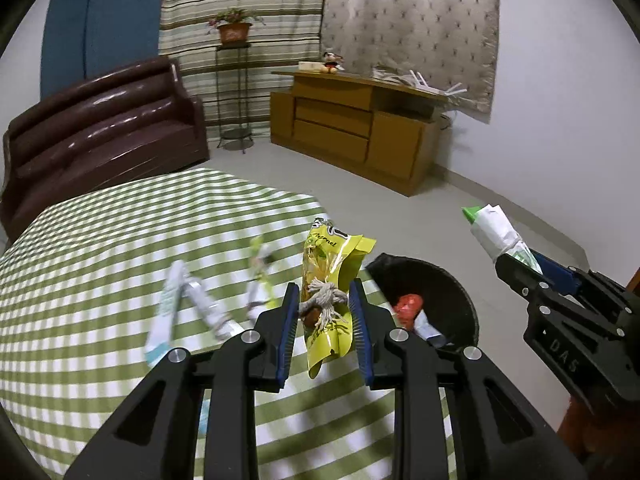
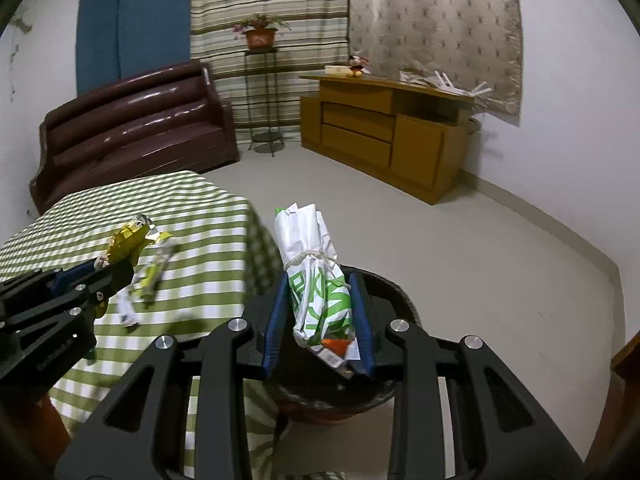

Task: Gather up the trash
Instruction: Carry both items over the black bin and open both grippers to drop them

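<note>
My left gripper (image 1: 324,300) is shut on a yellow snack wrapper (image 1: 326,272) tied with string, held above the green checked tablecloth (image 1: 100,260) near its right edge. My right gripper (image 2: 320,292) is shut on a white and green paper wrapper (image 2: 316,276) tied with string, held right over the black trash bin (image 2: 394,292). The bin (image 1: 452,292) stands on the floor beside the table and holds a red piece (image 1: 408,306) and other scraps. More wrappers (image 1: 192,308) lie on the cloth. The right gripper with its wrapper (image 1: 496,232) shows in the left wrist view.
A brown leather sofa (image 1: 100,120) stands behind the table. A wooden cabinet (image 1: 352,128) and a plant stand (image 1: 236,92) are against the far wall. Pale floor (image 2: 460,240) lies to the right.
</note>
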`<action>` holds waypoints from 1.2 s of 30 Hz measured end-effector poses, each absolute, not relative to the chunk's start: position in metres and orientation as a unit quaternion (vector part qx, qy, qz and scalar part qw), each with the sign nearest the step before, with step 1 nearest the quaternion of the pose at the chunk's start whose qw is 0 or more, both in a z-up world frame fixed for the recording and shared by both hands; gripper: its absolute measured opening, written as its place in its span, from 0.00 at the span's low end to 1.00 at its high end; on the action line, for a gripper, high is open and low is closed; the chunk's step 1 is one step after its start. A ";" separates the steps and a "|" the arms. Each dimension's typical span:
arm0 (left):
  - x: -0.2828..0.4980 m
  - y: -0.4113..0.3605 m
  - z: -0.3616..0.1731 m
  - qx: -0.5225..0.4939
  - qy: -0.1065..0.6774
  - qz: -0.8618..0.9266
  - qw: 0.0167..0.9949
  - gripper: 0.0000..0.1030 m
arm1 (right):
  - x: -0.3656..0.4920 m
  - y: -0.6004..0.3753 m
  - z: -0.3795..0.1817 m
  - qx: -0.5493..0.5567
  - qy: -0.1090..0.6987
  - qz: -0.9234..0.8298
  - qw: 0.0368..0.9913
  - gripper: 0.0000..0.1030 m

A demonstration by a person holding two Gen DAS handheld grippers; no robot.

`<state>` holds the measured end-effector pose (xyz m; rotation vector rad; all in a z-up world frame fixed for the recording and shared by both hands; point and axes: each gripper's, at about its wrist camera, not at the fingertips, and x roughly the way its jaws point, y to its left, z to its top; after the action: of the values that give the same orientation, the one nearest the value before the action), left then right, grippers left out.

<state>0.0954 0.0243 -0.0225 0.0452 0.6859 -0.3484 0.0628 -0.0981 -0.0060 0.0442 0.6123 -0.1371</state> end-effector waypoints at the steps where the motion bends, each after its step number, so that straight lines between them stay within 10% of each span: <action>1: 0.099 0.019 -0.024 0.023 0.336 -0.172 0.926 0.26 | 0.064 -0.103 -0.008 0.024 0.302 -0.071 0.950 0.29; 30: 0.156 -0.077 -0.063 0.071 0.366 -0.174 0.911 0.27 | 0.105 -0.158 -0.053 0.076 0.332 -0.102 0.935 0.33; 36: 0.158 -0.078 -0.063 0.064 0.366 -0.170 0.913 0.40 | 0.102 -0.158 -0.052 0.074 0.325 -0.110 0.936 0.45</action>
<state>0.1581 -0.0776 -0.0630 0.1314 0.7543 -0.3494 0.1016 -0.1579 -0.0522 0.1507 0.6637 -0.2253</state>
